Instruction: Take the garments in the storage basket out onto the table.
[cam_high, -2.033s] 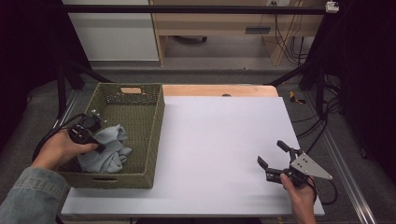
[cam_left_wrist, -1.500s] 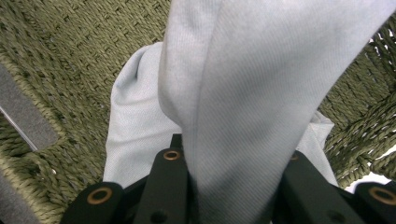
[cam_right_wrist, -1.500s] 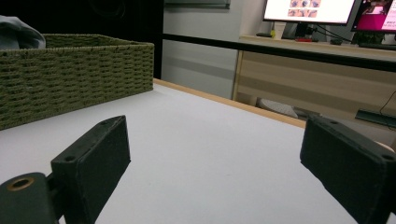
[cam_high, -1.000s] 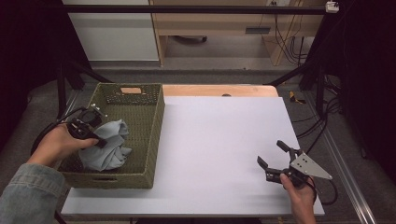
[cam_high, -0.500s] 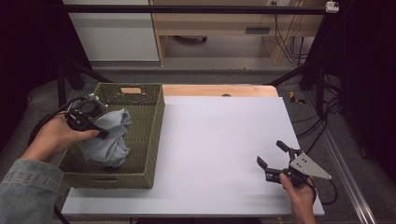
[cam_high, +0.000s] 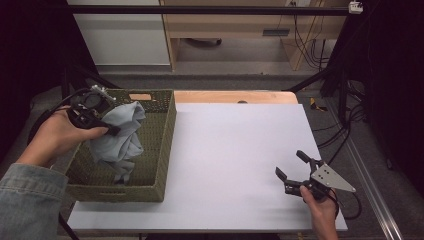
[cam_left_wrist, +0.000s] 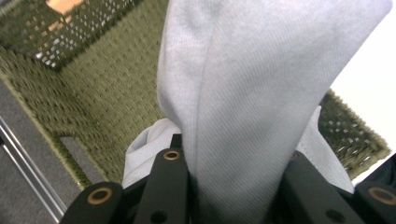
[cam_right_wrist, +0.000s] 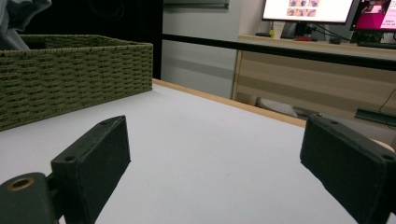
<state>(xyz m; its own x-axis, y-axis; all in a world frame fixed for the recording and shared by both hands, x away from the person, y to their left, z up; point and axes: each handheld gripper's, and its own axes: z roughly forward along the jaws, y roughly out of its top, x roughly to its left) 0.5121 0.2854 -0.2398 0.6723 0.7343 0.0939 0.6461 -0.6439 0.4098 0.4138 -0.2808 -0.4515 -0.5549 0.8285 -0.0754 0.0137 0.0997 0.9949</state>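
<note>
A light grey cloth (cam_high: 120, 132) hangs bunched above the inside of the green woven basket (cam_high: 161, 150) at the table's left. My left gripper (cam_high: 112, 131) is shut on the cloth near its top, held over the basket's left side. In the left gripper view the cloth (cam_left_wrist: 252, 93) rises between the black jaws, with the basket wall (cam_left_wrist: 93, 79) behind it. My right gripper (cam_high: 291, 166) rests low at the front right of the white table (cam_high: 235, 145), open with nothing between its fingers (cam_right_wrist: 91, 163).
The basket (cam_right_wrist: 70, 70) stands far left in the right gripper view. A wooden strip (cam_high: 235, 96) runs along the table's far edge. A metal rail (cam_high: 370, 185) borders the right side. Monitors (cam_right_wrist: 327, 9) and a desk stand behind.
My left gripper has lifted the grey cloth up from the basket floor, so it now hangs well above it. The right gripper has stayed put.
</note>
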